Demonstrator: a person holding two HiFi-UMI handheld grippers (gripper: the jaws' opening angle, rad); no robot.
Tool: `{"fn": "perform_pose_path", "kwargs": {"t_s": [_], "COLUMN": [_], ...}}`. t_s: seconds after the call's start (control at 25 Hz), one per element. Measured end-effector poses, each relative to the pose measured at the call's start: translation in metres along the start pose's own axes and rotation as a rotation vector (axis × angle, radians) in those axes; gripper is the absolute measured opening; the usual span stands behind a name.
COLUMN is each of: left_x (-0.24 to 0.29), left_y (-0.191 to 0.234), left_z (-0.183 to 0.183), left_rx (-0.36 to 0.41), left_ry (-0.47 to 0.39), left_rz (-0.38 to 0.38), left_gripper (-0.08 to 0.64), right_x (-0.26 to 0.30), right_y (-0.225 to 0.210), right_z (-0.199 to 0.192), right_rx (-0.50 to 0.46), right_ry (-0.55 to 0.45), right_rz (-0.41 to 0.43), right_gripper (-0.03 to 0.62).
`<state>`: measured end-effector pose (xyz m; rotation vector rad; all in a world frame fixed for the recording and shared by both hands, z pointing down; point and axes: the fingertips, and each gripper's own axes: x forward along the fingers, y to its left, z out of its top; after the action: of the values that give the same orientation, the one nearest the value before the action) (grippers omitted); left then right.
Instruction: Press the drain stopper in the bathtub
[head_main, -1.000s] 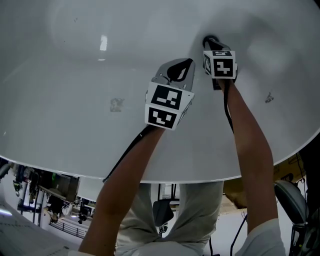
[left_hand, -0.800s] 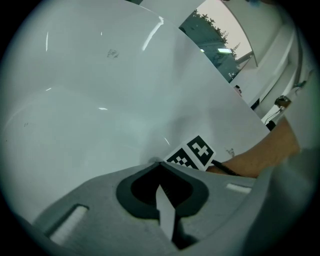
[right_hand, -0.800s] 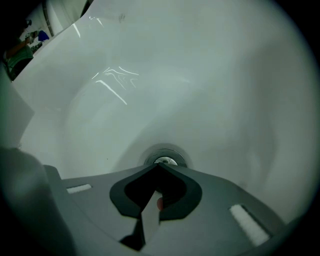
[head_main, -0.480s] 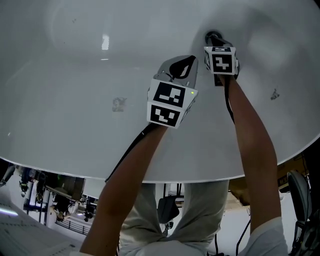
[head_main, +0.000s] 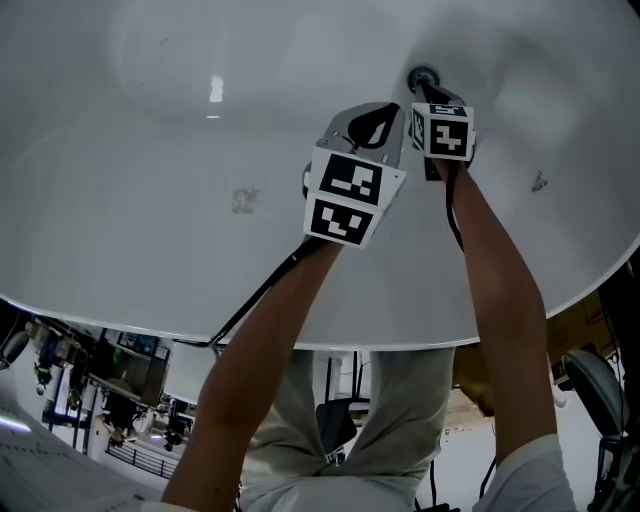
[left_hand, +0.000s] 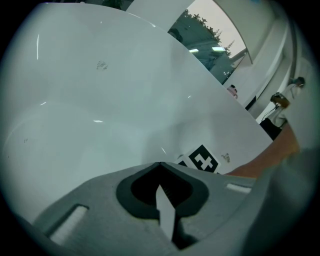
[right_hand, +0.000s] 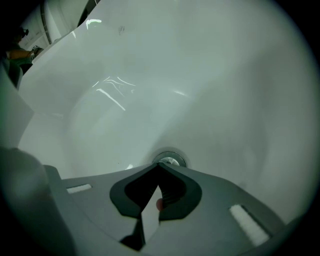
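The drain stopper (right_hand: 169, 161) sits at the low point of the bathtub (right_hand: 225, 75), just past the tips of my right fingers (right_hand: 160, 165). Its metal rim shows right above where those tips meet. My right fingers are closed tip to tip with nothing between them, which makes one blunt point for pushing. I cannot tell from here whether that point already rests on the stopper or stops just short of it.

My left fingers (left_hand: 160, 164) are also closed on nothing. They hang beside and a little behind my right fingers, over bare white tub, with the right fingers' marker cube (left_hand: 202, 161) showing just beyond their tips. They have no part in the press.

I judge this to be the approach or first contact, with the press itself not yet made. The next move calls for a short, straight push down along the line of my right fingers. The point should be centred on the cap and not on its rim, so it does not skid onto the glossy enamel.

Room is generous. The tub floor opens wide ahead of and to both sides of my right fingers, curving up smoothly to the walls, and no sharp edge lies near. The only close neighbour is my left fingers, near my right ones but apart from them.
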<state>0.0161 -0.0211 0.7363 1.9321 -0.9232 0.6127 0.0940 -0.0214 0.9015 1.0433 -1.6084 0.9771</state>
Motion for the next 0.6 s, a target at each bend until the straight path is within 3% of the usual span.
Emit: {"fn": "perform_pose_path", "kwargs": {"t_s": [0.6], "left_x": [-0.050], "left_y": [-0.029], "left_z": [0.034], "left_rx": [0.077], "left_ry": [-0.026], "left_rz": [-0.001], "left_gripper": [0.005], "right_x": [-0.084], "right_y": [0.019], "right_z": [0.041], "right_rx": [0.028], "right_ry": [-0.121], "right_rz": [0.029], "right_gripper": [0.006]}}
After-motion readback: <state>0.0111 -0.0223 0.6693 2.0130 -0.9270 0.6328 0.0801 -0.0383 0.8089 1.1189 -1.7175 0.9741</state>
